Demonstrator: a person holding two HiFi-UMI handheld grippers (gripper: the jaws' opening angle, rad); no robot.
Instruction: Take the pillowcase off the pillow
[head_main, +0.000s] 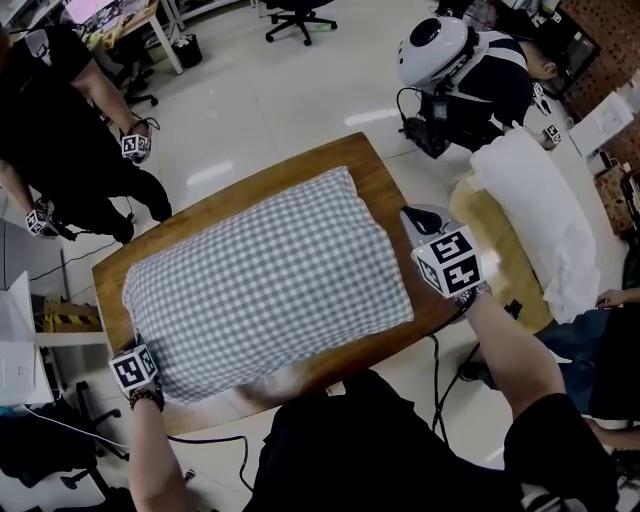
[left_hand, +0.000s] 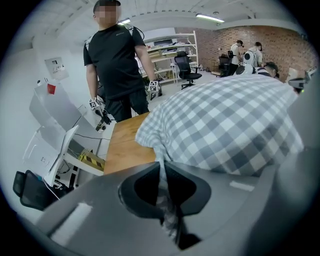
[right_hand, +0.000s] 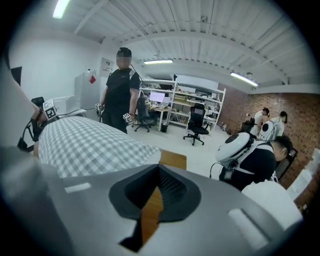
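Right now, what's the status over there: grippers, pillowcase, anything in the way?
Left gripper shut on pillowcase corner. Right gripper shut, empty, over table edge. Pillowcase not yet off. Nothing lies on it.

Nothing here reads as a word or a number. The left cube (head_main: 133, 368) and right cube (head_main: 449, 262) show only black-and-white square markers, blocky patterns rather than letters. Off to the left a low bar (head_main: 70, 322) wears yellow-and-black hazard stripes with no text on them. In the left gripper view a paper (left_hand: 56, 67) on the wall carries print and a red tag (left_hand: 51, 88) sits below it, both too small to make out.
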